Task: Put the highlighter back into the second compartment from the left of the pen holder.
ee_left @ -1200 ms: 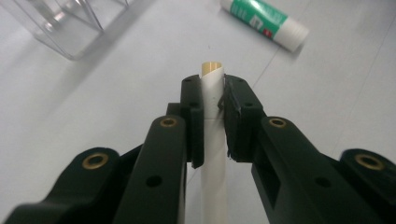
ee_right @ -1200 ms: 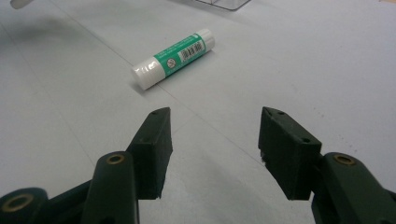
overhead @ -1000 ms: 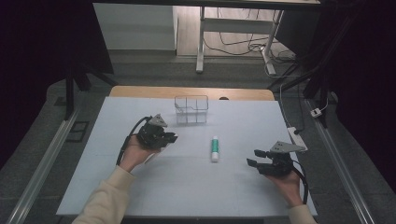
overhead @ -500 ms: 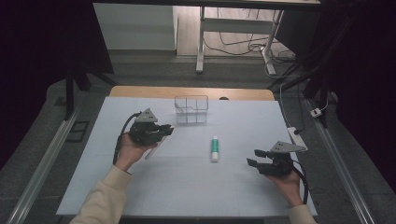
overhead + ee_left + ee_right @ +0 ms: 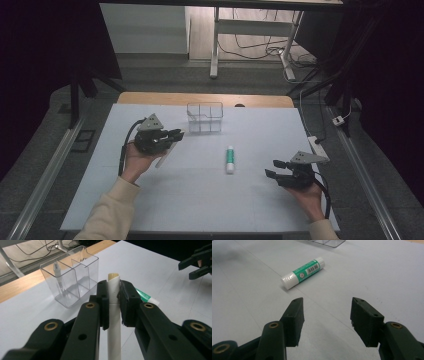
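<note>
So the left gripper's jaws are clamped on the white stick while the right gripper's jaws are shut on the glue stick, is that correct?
Not quite. The left gripper is indeed clamped on the white stick, but the right gripper is open and holds nothing; the glue stick lies on the table ahead of its jaws, as the right gripper view shows.

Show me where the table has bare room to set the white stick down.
Bare patches: the near edge between the two forearms, and the far right beyond the glue stick. It's tighter between the left gripper holding the white stick and the clear organizer.
</note>
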`<state>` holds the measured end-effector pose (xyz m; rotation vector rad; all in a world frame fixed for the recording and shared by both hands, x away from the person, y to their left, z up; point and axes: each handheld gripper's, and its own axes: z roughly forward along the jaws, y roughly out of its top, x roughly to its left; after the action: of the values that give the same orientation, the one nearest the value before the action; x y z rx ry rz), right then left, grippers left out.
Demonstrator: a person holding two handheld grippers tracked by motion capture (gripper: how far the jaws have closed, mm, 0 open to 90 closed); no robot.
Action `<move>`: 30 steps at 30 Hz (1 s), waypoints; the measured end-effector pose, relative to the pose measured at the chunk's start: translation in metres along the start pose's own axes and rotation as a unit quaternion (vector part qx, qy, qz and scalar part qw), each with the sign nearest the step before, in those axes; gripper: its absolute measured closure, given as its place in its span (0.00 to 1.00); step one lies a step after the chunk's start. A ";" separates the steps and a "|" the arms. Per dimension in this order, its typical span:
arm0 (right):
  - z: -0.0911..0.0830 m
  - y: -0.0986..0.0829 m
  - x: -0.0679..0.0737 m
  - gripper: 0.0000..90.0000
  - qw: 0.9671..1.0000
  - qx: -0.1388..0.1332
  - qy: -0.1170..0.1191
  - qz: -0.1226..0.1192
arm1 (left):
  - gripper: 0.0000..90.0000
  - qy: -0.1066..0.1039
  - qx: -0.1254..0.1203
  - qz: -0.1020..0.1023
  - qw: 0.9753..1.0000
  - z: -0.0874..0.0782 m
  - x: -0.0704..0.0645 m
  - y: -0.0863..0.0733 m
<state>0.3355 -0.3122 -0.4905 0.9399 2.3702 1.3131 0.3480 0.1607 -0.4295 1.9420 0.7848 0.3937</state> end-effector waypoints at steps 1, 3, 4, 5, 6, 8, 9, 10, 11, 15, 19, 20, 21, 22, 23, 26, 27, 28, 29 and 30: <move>0.000 0.000 0.000 0.49 1.000 0.000 0.000 0.000 | 0.88 0.001 -0.003 -0.001 1.000 0.000 0.000 0.000; 0.000 0.000 0.000 0.49 1.000 0.000 0.000 0.000 | 0.88 0.001 -0.008 0.000 1.000 -0.002 0.000 0.001; 0.001 -0.001 -0.001 0.48 1.000 0.001 -0.001 0.000 | 0.88 0.002 -0.010 -0.001 1.000 -0.003 0.000 0.001; 0.001 -0.001 -0.001 0.48 1.000 0.001 -0.001 0.000 | 0.88 0.003 -0.013 -0.002 1.000 -0.003 0.000 0.001; 0.000 -0.001 -0.001 0.48 1.000 0.002 -0.001 0.000 | 0.88 0.003 -0.015 -0.003 1.000 -0.004 0.001 0.001; 0.000 -0.001 -0.001 0.48 1.000 0.003 -0.002 -0.001 | 0.88 0.005 -0.019 -0.005 1.000 -0.005 0.001 0.001; 0.000 -0.001 -0.001 0.48 1.000 0.003 -0.002 -0.001 | 0.88 0.006 -0.021 -0.005 1.000 -0.006 0.001 0.001; 0.000 -0.001 -0.001 0.48 1.000 0.001 -0.002 0.000 | 0.88 0.006 -0.023 -0.006 1.000 -0.007 0.001 0.002; 0.000 -0.001 -0.001 0.48 1.000 0.000 -0.003 -0.001 | 0.88 0.008 -0.025 -0.006 1.000 -0.007 0.001 0.002; 0.000 -0.001 -0.001 0.48 1.000 0.001 -0.003 0.001 | 0.88 0.011 -0.038 -0.011 0.999 -0.012 0.003 0.002; 0.001 -0.001 -0.001 0.48 1.000 0.001 -0.003 0.000 | 0.88 0.015 -0.048 -0.016 0.999 -0.015 0.005 0.002; 0.001 -0.001 -0.001 0.48 1.000 0.001 -0.003 -0.001 | 0.88 0.017 -0.051 -0.017 0.998 -0.016 0.005 0.002; 0.001 -0.001 -0.001 0.48 1.000 0.001 -0.003 -0.001 | 0.88 0.018 -0.054 -0.018 0.998 -0.017 0.005 0.003; 0.001 -0.001 -0.001 0.48 1.000 0.000 -0.003 -0.002 | 0.88 0.018 -0.057 -0.019 0.998 -0.018 0.005 0.003; 0.001 -0.001 -0.001 0.48 1.000 0.000 -0.003 0.000 | 0.88 0.018 -0.058 -0.019 0.998 -0.018 0.005 0.004; 0.001 0.000 -0.002 0.48 1.000 0.000 -0.003 0.001 | 0.88 0.016 -0.063 -0.022 0.998 -0.018 0.006 0.004; 0.001 0.000 -0.002 0.48 1.000 0.000 -0.004 0.001 | 0.88 0.015 -0.064 -0.024 0.998 -0.017 0.007 0.004; 0.001 0.000 -0.002 0.48 1.000 0.000 -0.005 0.001 | 0.88 0.015 -0.065 -0.025 0.997 -0.017 0.007 0.004; 0.001 0.000 -0.002 0.48 1.000 -0.001 -0.003 0.002 | 0.88 0.014 -0.068 -0.026 0.997 -0.016 0.008 0.005; 0.001 0.000 -0.003 0.48 1.000 -0.001 -0.003 0.002 | 0.88 0.013 -0.070 -0.028 0.997 -0.016 0.008 0.005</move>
<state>0.3376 -0.3136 -0.4914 0.9479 2.3633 1.3127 0.3470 0.1750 -0.4181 1.7835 0.8041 0.4294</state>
